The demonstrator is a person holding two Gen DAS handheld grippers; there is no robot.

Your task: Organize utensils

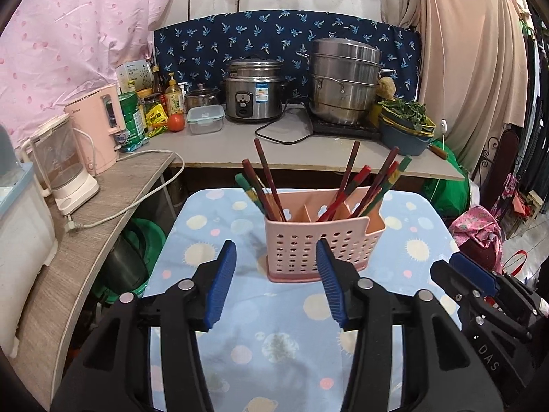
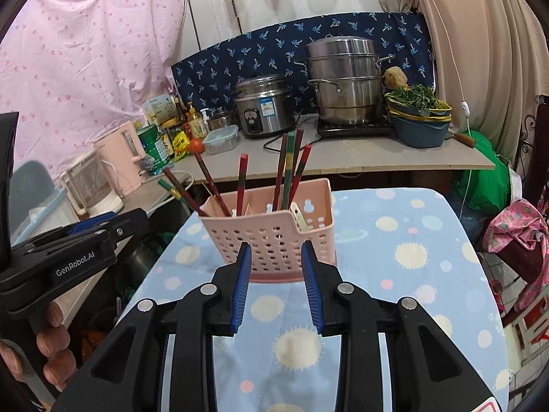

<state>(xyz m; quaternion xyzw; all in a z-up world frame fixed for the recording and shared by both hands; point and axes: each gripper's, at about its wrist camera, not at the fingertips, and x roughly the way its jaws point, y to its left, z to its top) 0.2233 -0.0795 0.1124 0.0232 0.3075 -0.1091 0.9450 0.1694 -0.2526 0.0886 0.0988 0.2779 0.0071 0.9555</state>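
While both grippers — left (image 1: pixel 276 281), right (image 2: pixel 276 286) — hang apart and empty, pinch the light, stiff, slippery chopsticks (image 1: pixel 346 180) near their tops above the holder (image 1: pixel 320 240).

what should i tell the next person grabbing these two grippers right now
Left gripper: open, holding nothing, short of the pink caddy.
Right gripper: open, holding nothing, fingertips either side of the caddy's front base; contact unclear.
The caddy stands upright on the blue dotted cloth.
Done: chopsticks stand in the caddy's left and right compartments; no loose ones show on the cloth.
Left: I can't see anything still to load. Perhaps check whether the chopsticks need sorting between compartments.
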